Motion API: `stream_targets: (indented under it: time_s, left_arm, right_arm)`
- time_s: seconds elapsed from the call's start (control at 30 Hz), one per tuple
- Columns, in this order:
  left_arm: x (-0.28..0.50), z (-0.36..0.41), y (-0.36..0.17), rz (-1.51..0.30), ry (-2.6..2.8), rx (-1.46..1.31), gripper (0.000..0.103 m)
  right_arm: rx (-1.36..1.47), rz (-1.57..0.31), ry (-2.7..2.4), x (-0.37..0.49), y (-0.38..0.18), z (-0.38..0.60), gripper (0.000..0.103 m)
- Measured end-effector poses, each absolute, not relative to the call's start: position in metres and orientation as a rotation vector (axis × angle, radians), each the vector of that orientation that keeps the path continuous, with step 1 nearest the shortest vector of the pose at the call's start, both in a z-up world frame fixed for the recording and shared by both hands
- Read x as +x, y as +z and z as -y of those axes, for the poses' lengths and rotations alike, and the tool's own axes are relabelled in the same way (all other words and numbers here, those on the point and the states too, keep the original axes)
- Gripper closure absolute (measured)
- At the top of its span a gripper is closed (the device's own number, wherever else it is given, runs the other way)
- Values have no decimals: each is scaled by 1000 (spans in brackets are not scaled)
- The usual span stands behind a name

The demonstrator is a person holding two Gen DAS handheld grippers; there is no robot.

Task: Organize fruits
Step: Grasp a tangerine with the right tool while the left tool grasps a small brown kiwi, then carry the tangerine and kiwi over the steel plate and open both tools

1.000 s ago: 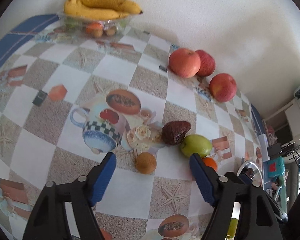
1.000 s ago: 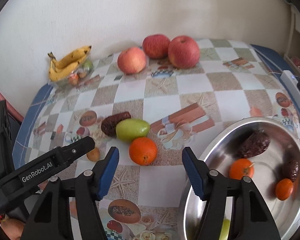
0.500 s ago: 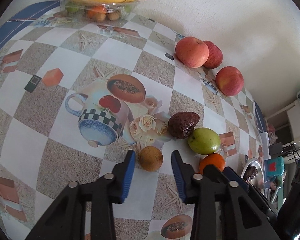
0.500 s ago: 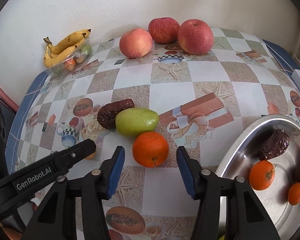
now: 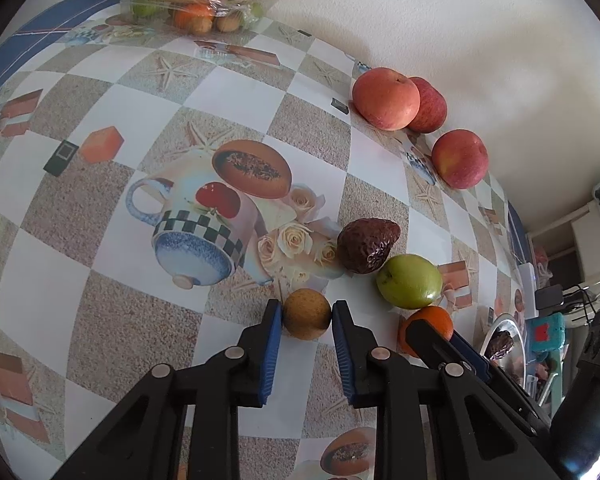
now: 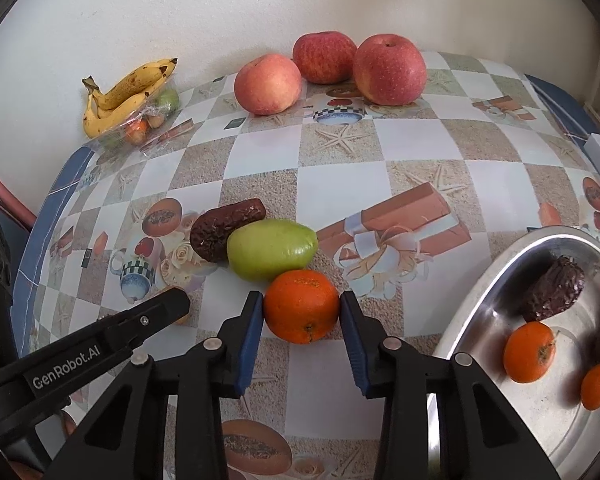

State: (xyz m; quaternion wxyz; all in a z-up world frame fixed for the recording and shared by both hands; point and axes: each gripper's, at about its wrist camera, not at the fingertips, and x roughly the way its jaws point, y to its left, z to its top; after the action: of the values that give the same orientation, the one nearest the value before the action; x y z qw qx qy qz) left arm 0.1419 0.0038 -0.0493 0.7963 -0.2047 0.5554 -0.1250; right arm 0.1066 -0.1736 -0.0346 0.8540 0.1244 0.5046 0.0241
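In the left wrist view a small round brown fruit (image 5: 306, 313) lies on the patterned tablecloth, and my left gripper (image 5: 305, 312) is shut on it, both blue pads touching its sides. In the right wrist view an orange (image 6: 301, 305) sits on the cloth with my right gripper (image 6: 302, 305) shut on it. Just behind the orange lie a green fruit (image 6: 271, 249) and a dark wrinkled fruit (image 6: 224, 228). A steel bowl (image 6: 476, 288) at the right holds two oranges (image 6: 529, 351) and dark wrinkled fruits (image 6: 556, 288).
Three red apples (image 6: 389, 69) stand along the far wall. A clear tray with bananas (image 6: 128, 94) and small fruits sits at the back left. The left gripper's body (image 6: 80, 354) crosses the lower left of the right wrist view. Shelves and clutter (image 5: 580, 248) lie beyond the table's right end.
Both grippers moved forward and down and went from wide open to shut, the left onto the brown fruit, the right onto the orange.
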Motion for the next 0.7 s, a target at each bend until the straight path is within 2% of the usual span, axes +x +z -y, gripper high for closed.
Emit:
stream_targets:
  time_s: [0.7]
  left_arm:
    - [104,-1,-2,-1148,-301,-396,76]
  right_arm:
    - [279,-965,34,32,21,189,63]
